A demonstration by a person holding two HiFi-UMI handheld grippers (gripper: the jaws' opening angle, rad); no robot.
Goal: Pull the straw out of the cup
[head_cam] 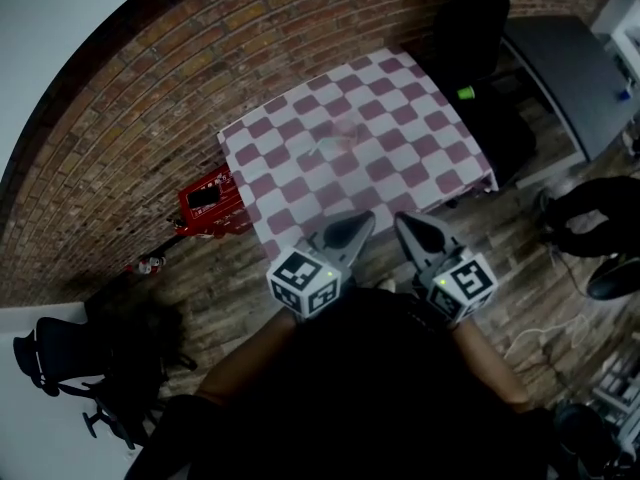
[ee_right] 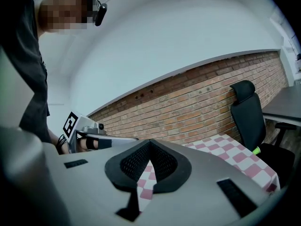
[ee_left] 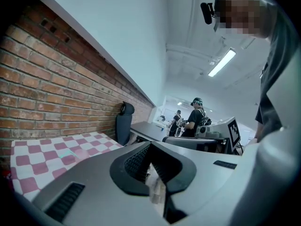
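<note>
Straw: not separable from here. Only a pale, see-through cup [head_cam: 340, 136] visible, blurred, near the middle of the checked cloth on the bench [head_cam: 452, 173]. Presumably standing in that cup, though impossible to confirm at this range.

Held low and close to the body, short of the bench's near edge, tips pointing toward the cloth: left gripper [head_cam: 360, 223] and right gripper [head_cam: 408, 226]. Both well apart from the cup. Jaws on each side pressed together at the tips, pinching nothing; only floor and cloth glimpsed through the slit behind the pads.

Judged as not yet begun, with the whole reach ahead.

Likely trouble from here:
- Arriving with jaws unopened and nudging a light cup over or off its spot.
- Misjudging the rim of so clear a vessel and closing on the wall instead of the straw.
- Pulling one-handed without steadying the cup, so lifting or dragging it along by friction.
- Pulling at a slant rather than along the straw's line, levering the cup sideways.
- Squeezing too hard and flattening a thin tube.
</note>
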